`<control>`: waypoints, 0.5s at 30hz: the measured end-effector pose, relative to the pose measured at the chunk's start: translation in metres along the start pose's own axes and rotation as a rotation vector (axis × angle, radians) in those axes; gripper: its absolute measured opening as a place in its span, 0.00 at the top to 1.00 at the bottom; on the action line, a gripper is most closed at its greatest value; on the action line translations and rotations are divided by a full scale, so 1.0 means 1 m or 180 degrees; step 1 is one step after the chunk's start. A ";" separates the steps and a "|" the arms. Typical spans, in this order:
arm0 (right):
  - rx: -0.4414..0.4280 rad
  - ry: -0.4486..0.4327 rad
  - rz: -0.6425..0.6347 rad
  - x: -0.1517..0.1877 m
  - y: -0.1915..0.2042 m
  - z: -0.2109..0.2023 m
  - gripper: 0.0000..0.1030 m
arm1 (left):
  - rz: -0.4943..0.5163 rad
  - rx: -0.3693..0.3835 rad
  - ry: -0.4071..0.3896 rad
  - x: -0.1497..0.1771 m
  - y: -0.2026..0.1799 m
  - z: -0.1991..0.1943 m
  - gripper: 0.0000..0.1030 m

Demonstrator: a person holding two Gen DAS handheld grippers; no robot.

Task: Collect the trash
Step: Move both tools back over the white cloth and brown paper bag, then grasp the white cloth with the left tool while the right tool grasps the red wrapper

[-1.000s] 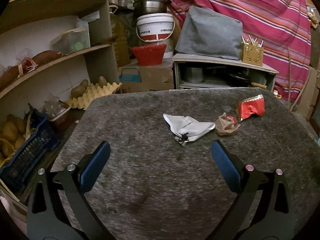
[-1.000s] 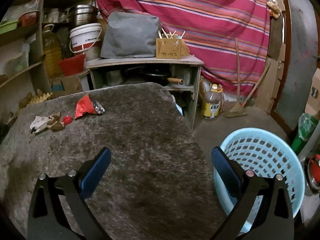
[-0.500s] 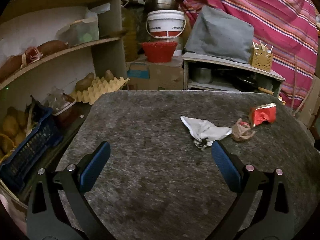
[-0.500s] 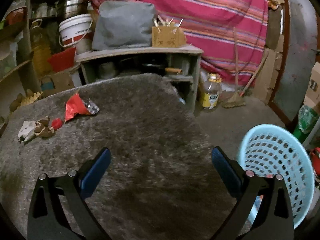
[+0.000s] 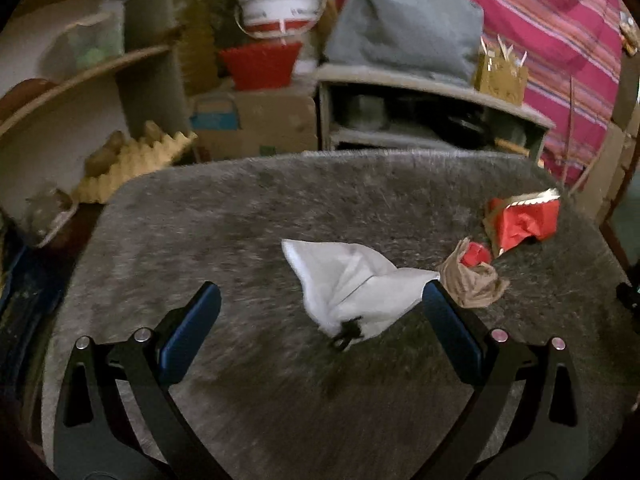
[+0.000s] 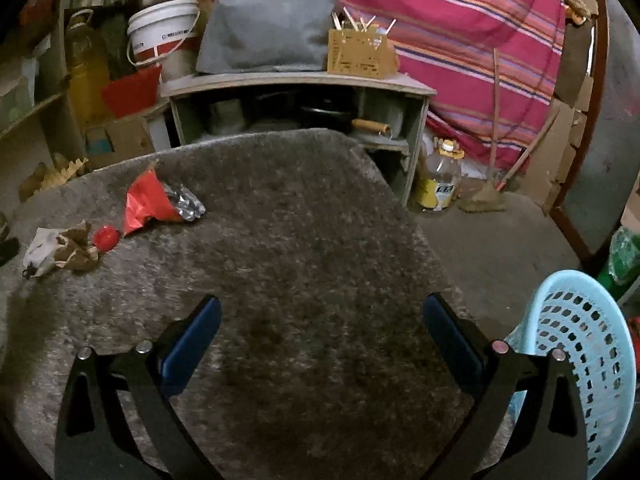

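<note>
Trash lies on a grey fuzzy table: a white crumpled wrapper, a brown crumpled paper with a small red cap, and a red foil packet. My left gripper is open and empty, just short of the white wrapper, which lies between its fingertips. My right gripper is open and empty over the table. From it the white wrapper, brown paper, red cap and red packet lie far left. A light blue basket stands on the floor at lower right.
Shelves with an egg tray and a blue crate stand left of the table. A low cabinet with a grey cover and a white bucket stand behind. An oil bottle and a broom are on the floor at right.
My left gripper has moved forward toward the white wrapper, which now lies between its fingers. My right gripper has shifted a little; the basket sits further right in its view.
</note>
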State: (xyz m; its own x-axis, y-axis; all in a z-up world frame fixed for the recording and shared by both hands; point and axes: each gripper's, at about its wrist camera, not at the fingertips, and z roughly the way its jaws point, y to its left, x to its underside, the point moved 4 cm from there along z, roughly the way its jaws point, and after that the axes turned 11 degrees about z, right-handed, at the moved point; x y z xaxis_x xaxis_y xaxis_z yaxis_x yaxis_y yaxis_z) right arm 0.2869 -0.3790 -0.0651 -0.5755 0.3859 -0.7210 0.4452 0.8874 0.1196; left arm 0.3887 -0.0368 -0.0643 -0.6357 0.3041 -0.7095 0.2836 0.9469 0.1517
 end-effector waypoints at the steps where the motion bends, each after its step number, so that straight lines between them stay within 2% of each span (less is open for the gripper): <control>1: -0.0054 0.0009 0.0027 -0.002 0.002 0.001 0.04 | 0.0001 0.0037 0.0061 0.000 -0.001 0.008 0.05; 3: -0.0126 -0.0026 0.0064 -0.005 0.005 0.000 0.04 | 0.0010 0.0189 0.0235 0.002 -0.005 0.028 0.06; 5: -0.0200 -0.0078 0.0019 -0.010 0.014 0.000 0.04 | 0.0036 0.0223 0.0272 0.005 -0.007 0.034 0.10; 6: -0.0196 -0.0077 -0.0011 -0.012 0.018 0.001 0.04 | 0.0060 0.0257 0.0279 0.006 -0.009 0.038 0.17; 8: -0.0232 -0.0045 -0.0080 -0.014 0.032 0.007 0.04 | 0.0073 0.0369 0.0327 0.008 -0.010 0.044 0.39; 9: -0.0264 -0.0029 -0.0107 -0.015 0.039 0.009 0.04 | 0.0073 0.0477 0.0366 0.010 -0.011 0.047 0.56; 11: -0.0310 -0.0006 -0.0191 -0.017 0.057 0.013 0.04 | 0.0094 0.0493 0.0340 0.009 -0.012 0.047 0.59; 13: -0.0347 -0.0003 -0.0275 -0.020 0.073 0.016 0.04 | 0.0121 0.0510 0.0318 0.008 -0.012 0.045 0.76; 15: -0.0379 -0.0001 -0.0350 -0.026 0.089 0.019 0.04 | 0.0074 0.0545 0.0264 0.006 -0.006 0.039 0.82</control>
State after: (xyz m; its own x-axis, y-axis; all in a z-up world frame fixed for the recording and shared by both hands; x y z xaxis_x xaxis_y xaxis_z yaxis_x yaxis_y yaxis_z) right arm 0.3541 -0.3145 -0.0486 -0.6160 0.2848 -0.7344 0.2951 0.9479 0.1201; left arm 0.4112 -0.0449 -0.0968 -0.6826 0.3399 -0.6470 0.4125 0.9100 0.0429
